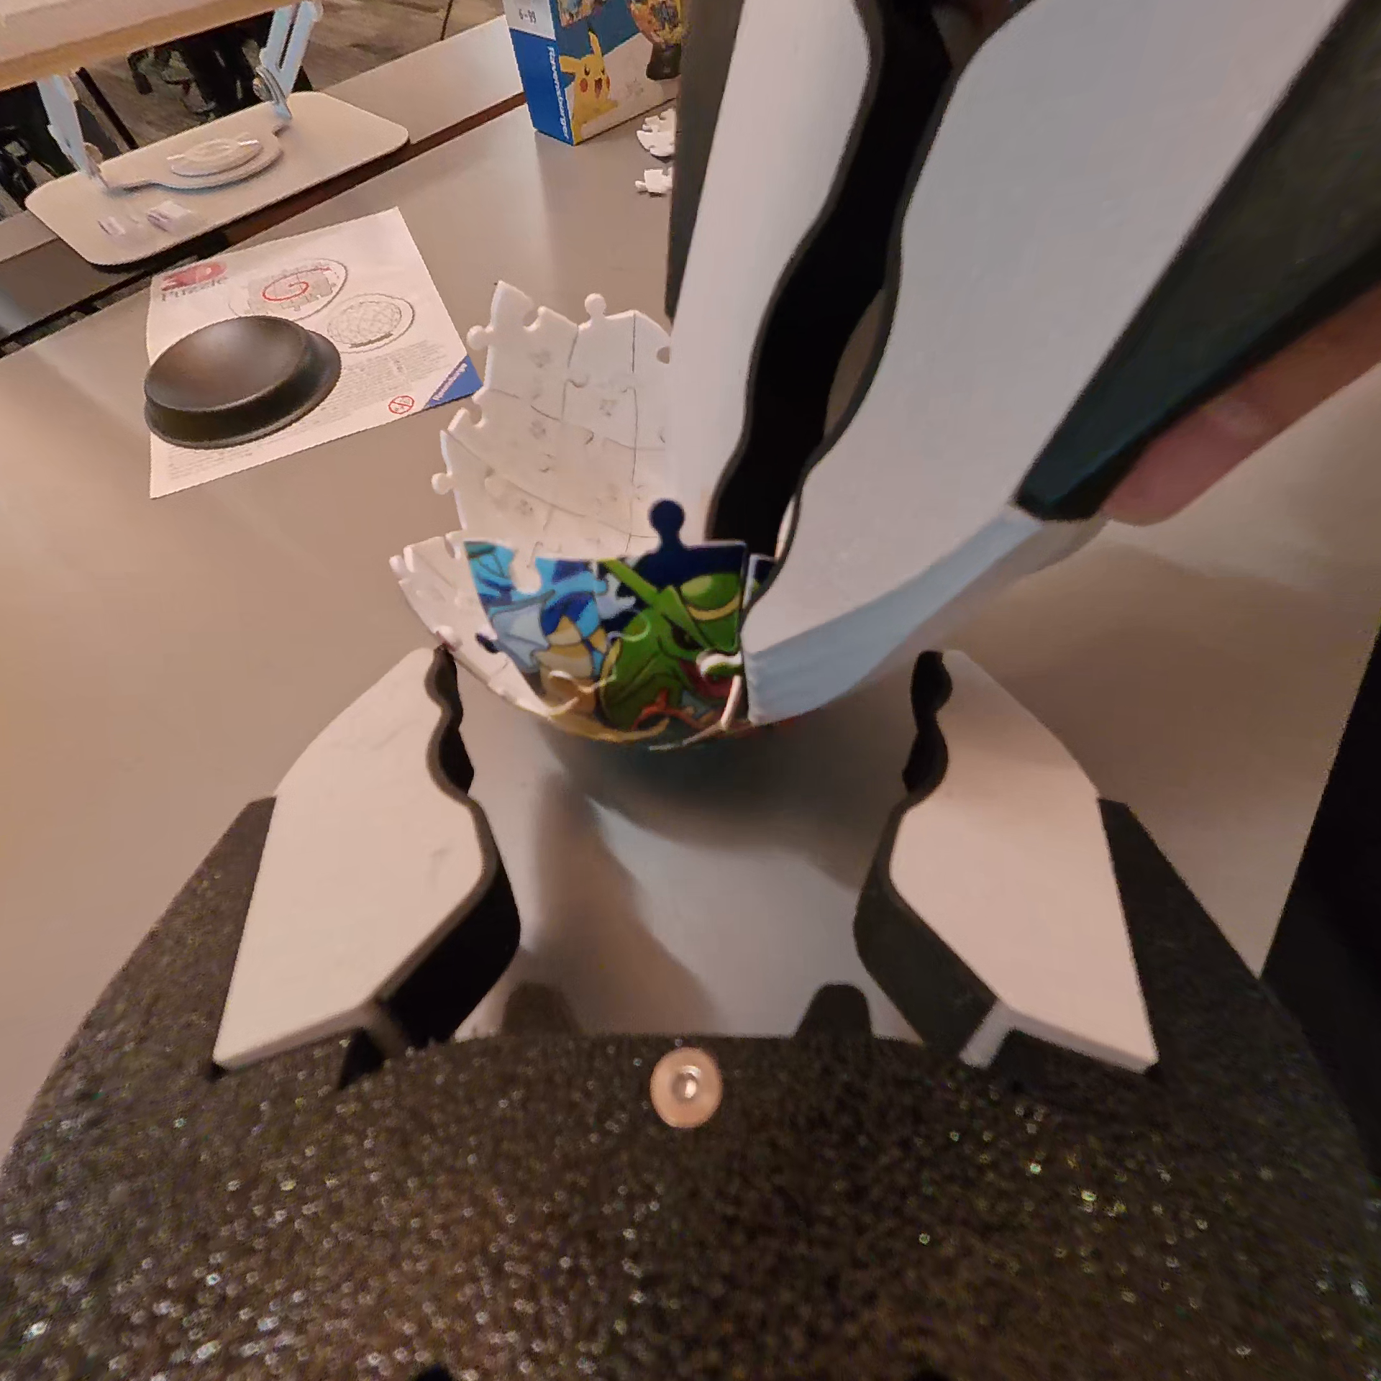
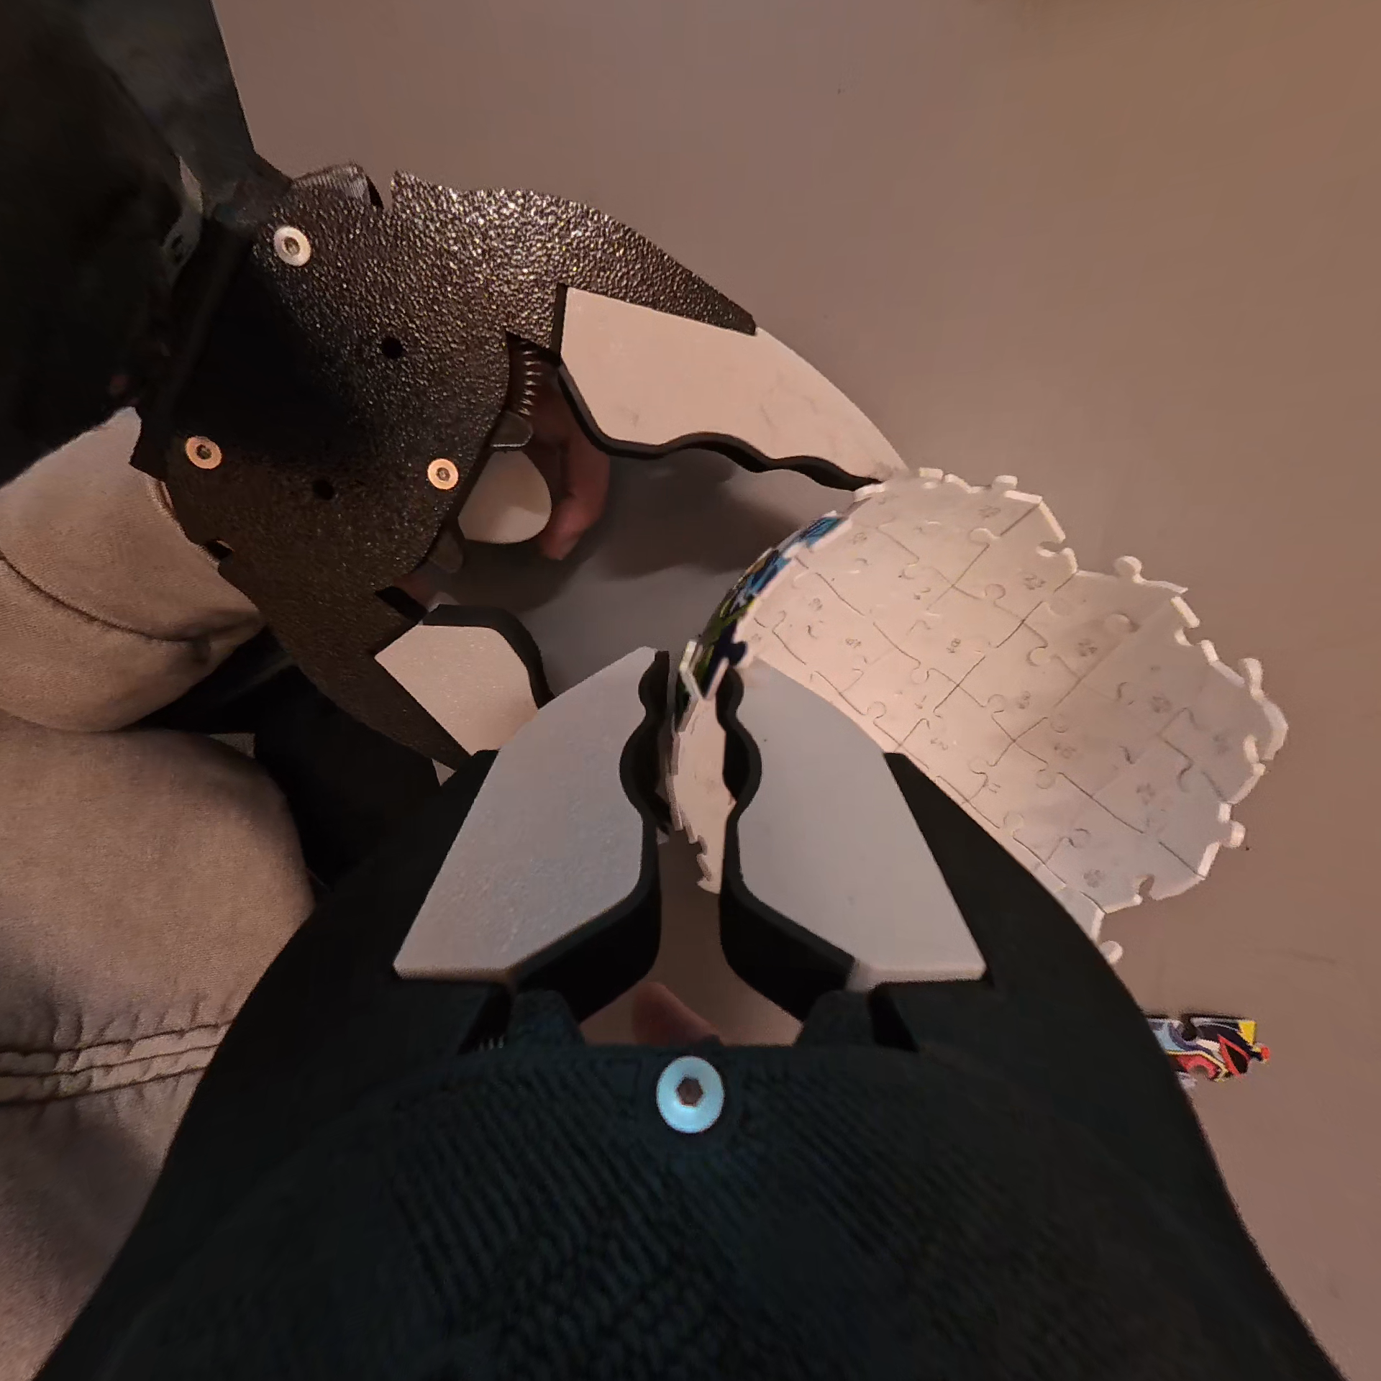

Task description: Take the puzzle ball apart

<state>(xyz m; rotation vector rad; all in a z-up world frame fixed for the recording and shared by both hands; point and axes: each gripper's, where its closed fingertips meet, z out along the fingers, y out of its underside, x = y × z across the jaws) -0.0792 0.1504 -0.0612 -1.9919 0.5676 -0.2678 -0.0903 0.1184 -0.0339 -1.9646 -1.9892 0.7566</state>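
The puzzle ball [image 1: 568, 418] is a partial bowl-shaped shell, white inside and printed with colourful figures outside, resting on the grey table [image 1: 187, 635]. My right gripper [image 1: 747, 568] comes down from above and is shut on the shell's rim. In the right wrist view its jaws [image 2: 695, 695] pinch the rim edge, and the white inside of the shell [image 2: 1009, 710] spreads to the right. My left gripper [image 1: 684, 680] is open and empty, with its fingertips on either side of the shell's lower front. It also shows open in the right wrist view [image 2: 702, 575].
A black round stand [image 1: 239, 381] sits on an instruction sheet [image 1: 336, 254] at the left. A blue puzzle box [image 1: 590, 67] and loose white pieces [image 1: 657, 149] lie at the back. A coloured loose piece [image 2: 1210, 1046] lies at the right. A person's clothing [image 2: 112, 822] is at the left. Both grippers' tips are close together, under 4 cm apart.
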